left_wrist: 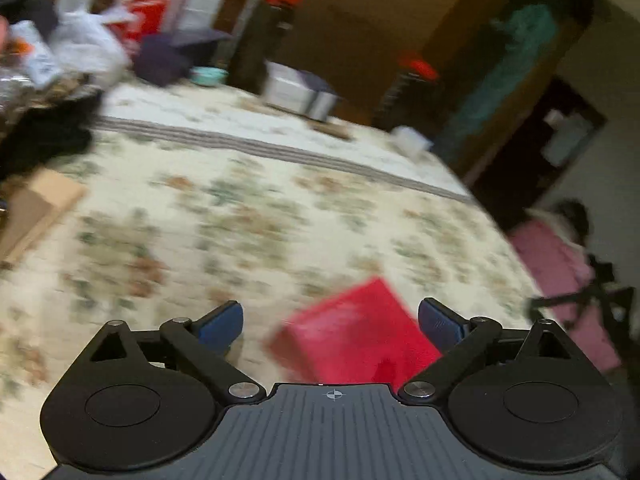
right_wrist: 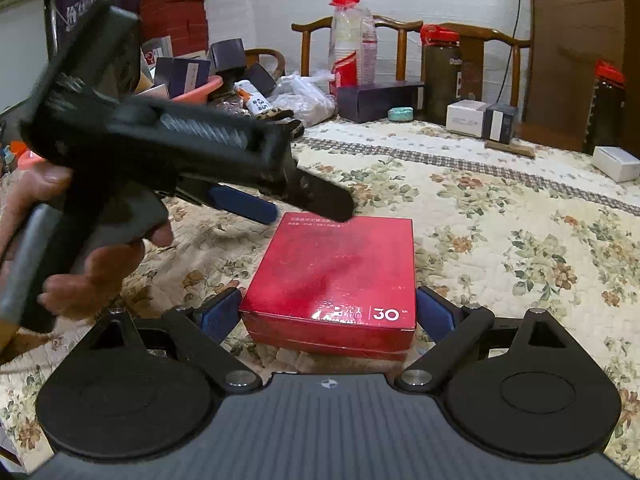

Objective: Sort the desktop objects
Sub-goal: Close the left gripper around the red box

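Note:
A flat red box (right_wrist: pixel 334 276) marked "30" lies on the floral tablecloth (right_wrist: pixel 500 232). My right gripper (right_wrist: pixel 330 312) is open, its blue pads on either side of the box's near end; whether they touch it is unclear. My left gripper (left_wrist: pixel 330 320) is open and empty above the cloth. The same red box (left_wrist: pixel 356 332), blurred, lies between its fingers and nearer the right one. In the right wrist view the left gripper (right_wrist: pixel 264 204) hovers above the box's far left corner, held by a hand.
At the table's far edge stand a dark purple box (right_wrist: pixel 380 100), a teal disc (right_wrist: pixel 400 113), white and dark small boxes (right_wrist: pixel 480 120), a white box (right_wrist: pixel 616 163), red-lidded jars (right_wrist: pixel 440 72), plastic bags and a pink tray (right_wrist: pixel 200 90) of clutter. Wooden chairs stand behind.

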The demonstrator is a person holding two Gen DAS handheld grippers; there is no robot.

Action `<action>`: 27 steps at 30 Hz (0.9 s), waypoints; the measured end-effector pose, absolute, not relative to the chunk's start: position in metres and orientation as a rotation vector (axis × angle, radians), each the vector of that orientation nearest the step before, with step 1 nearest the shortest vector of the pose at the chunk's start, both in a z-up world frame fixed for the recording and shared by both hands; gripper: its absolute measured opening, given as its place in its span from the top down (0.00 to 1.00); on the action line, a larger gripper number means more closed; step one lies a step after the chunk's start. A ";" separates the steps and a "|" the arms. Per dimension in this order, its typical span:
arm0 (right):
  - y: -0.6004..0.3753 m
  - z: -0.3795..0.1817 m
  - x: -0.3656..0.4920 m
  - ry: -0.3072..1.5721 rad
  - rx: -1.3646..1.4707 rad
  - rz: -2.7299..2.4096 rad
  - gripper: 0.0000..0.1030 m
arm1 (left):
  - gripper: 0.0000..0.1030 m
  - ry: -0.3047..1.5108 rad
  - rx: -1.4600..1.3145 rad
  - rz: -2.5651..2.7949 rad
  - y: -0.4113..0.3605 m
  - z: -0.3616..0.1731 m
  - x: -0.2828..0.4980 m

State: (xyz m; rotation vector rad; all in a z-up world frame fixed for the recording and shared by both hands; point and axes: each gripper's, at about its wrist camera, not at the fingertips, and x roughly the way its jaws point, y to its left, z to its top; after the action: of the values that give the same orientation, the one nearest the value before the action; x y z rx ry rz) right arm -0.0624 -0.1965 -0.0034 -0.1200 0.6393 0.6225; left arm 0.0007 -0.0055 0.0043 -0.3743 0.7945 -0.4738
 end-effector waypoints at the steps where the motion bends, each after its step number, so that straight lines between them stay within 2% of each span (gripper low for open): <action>1: -0.196 -0.003 -0.063 0.638 -0.121 0.623 0.09 | 0.03 0.794 -0.350 -0.467 -0.011 0.005 -0.002; 5: -0.194 -0.004 -0.065 0.628 -0.140 0.631 0.09 | 0.00 0.862 -0.313 -0.418 -0.029 -0.007 0.001; 10: -0.190 -0.005 -0.071 0.616 -0.153 0.631 0.09 | 0.03 0.800 -0.197 -0.318 -0.055 -0.008 -0.009; 15: -0.198 0.000 -0.061 0.662 -0.066 0.623 0.09 | 0.27 0.784 -0.254 -0.305 -0.038 -0.002 -0.012; 17: -0.199 0.002 -0.062 0.664 -0.052 0.624 0.09 | 0.30 0.788 -0.289 -0.318 -0.030 0.000 -0.012; 18: -0.199 0.003 -0.062 0.665 -0.048 0.626 0.09 | 0.29 0.795 -0.304 -0.321 -0.027 0.000 -0.011; 20: -0.196 0.005 -0.065 0.657 -0.055 0.633 0.09 | 0.15 0.817 -0.353 -0.340 -0.020 -0.001 -0.010; 27: -0.184 0.005 -0.067 0.642 -0.079 0.633 0.09 | 0.12 0.810 -0.331 -0.338 -0.021 -0.004 -0.012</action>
State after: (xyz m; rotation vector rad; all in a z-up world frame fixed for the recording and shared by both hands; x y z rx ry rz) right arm -0.0670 -0.1836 0.0054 -0.0785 0.6415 0.6328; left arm -0.0119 -0.0212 -0.0036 -0.3311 0.8101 -0.3380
